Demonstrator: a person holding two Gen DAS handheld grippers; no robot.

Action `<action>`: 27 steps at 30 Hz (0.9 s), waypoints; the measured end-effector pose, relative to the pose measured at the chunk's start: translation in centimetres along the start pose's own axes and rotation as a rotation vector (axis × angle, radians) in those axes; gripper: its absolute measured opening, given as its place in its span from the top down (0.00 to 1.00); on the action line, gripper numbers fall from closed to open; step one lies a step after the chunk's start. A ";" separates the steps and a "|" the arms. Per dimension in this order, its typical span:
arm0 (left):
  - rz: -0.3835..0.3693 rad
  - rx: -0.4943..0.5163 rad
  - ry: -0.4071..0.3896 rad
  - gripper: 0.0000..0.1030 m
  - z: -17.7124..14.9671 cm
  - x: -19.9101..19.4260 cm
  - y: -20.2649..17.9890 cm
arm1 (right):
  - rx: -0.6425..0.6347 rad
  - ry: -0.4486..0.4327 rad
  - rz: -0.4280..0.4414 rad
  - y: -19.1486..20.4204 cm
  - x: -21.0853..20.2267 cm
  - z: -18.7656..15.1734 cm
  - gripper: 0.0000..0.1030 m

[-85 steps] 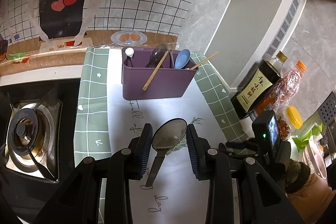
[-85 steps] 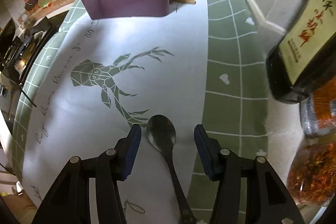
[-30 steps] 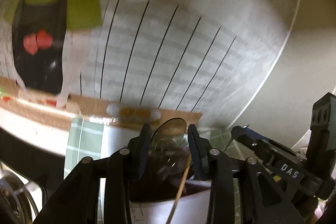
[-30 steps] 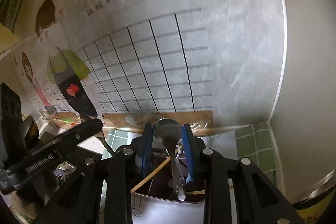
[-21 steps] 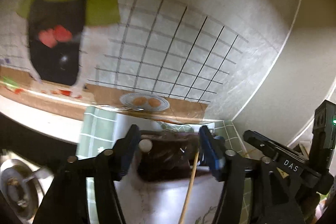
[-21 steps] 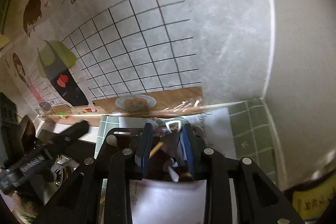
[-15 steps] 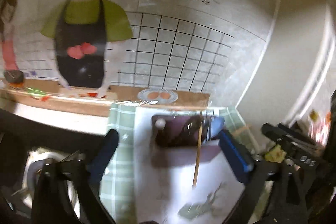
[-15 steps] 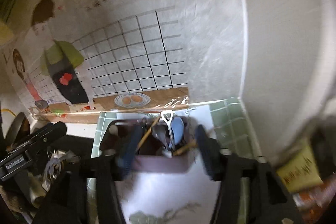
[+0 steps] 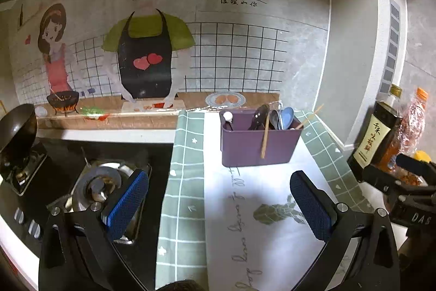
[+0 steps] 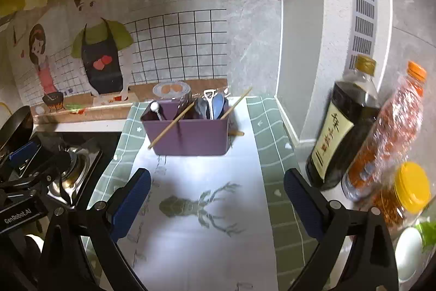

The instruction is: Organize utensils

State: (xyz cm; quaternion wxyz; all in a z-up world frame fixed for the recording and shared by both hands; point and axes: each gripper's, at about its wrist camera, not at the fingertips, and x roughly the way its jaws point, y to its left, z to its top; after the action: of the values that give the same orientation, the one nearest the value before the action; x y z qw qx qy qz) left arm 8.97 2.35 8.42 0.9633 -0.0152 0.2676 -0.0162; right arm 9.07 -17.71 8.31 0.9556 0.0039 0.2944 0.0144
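Standing at the far end of the bench, against the wall: purple bin, also seen from the right wrist, sitting on the white strip of a green checked mat. Holding the utensils upright inside: dark spoons, a blue spoon, a white-knobbed handle in the left compartment, and a bottle opener. Leaning out over the front rim: one chopstick; poking out past the right end: another chopstick.

Left gripper hanging well short of the bin, fingers spread about as wide as they go after just opening, gripping nothing; only bare mat lying between them, the bin sitting ahead and slightly right of the gap's centre.

Right gripper likewise hovering back from the bin, fingers having just been opening, now standing wide, holding nothing; a printed deer showing on the mat between them, the bin lying straight ahead and well apart from the tips.

Sitting left of the mat: gas burner. Standing to the right by the wall: dark sauce bottle, an orange-capped bottle and a yellow-lidded jar.
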 end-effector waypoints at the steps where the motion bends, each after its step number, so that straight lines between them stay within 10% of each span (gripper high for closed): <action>1: 0.002 0.005 0.005 0.00 -0.2 -0.2 -0.2 | -0.003 -0.005 -0.009 0.1 -0.3 -0.4 0.05; 27: 0.009 0.031 0.032 0.00 -0.5 -0.6 -1.5 | -0.020 -0.018 0.008 -0.1 -0.6 -0.9 0.05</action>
State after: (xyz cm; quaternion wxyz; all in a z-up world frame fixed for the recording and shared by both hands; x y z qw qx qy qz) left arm 8.15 0.87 8.36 0.9591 0.0012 0.2825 -0.0162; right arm 8.02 -17.82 7.88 0.9580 -0.0045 0.2858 0.0210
